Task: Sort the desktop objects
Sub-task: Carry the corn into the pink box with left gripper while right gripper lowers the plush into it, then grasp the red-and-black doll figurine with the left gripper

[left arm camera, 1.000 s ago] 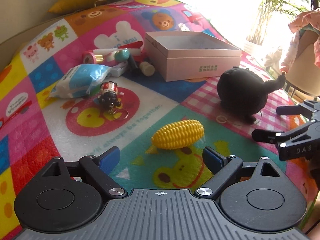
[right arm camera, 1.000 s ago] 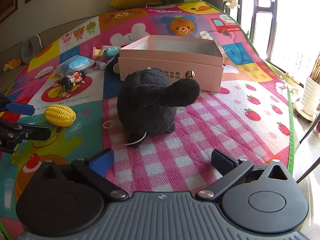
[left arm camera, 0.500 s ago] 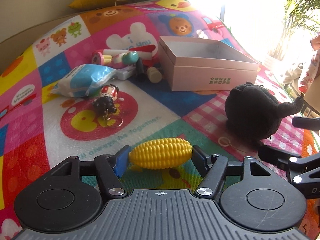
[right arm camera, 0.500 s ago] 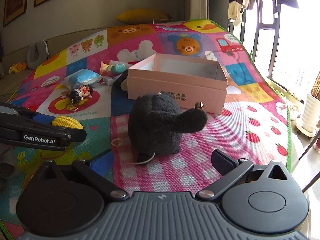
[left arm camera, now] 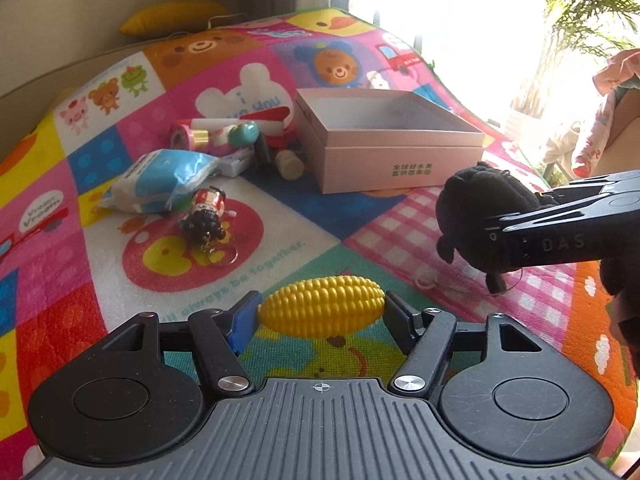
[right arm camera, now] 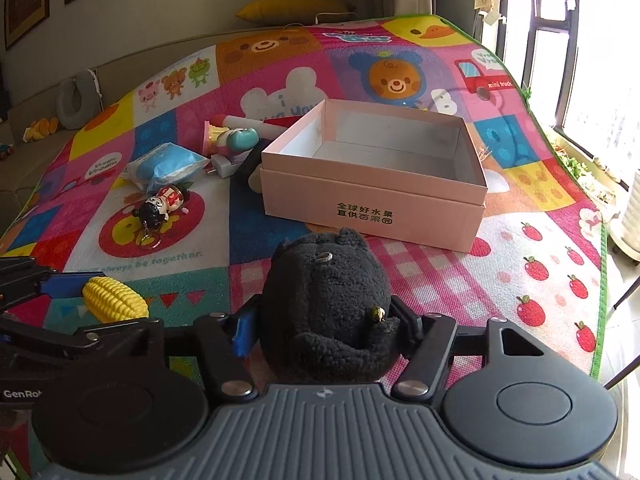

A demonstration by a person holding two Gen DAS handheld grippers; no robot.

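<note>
A yellow toy corn [left arm camera: 322, 306] lies crosswise between the pads of my left gripper [left arm camera: 320, 314], which is shut on it just above the play mat. From the right wrist view the corn [right arm camera: 114, 300] shows at the lower left, inside that gripper. A black plush toy [right arm camera: 324, 284] fills my right gripper [right arm camera: 326, 322]. Its jaws are closing and both pads press into the plush's sides. In the left wrist view the plush [left arm camera: 468, 216] hangs at the right with its feet just off the mat. The open pink box [right arm camera: 372, 200] stands empty straight ahead.
A blue tissue pack [left arm camera: 160, 180], a small doll keychain [left arm camera: 206, 216] and a heap of small items [left arm camera: 228, 136] lie left of the box. The colourful mat [right arm camera: 532, 272] ends at a green edge on the right, by the window.
My left gripper came down around the corn and shut on it. My right gripper went forward around the black plush, shut on its sides and rose with it.
</note>
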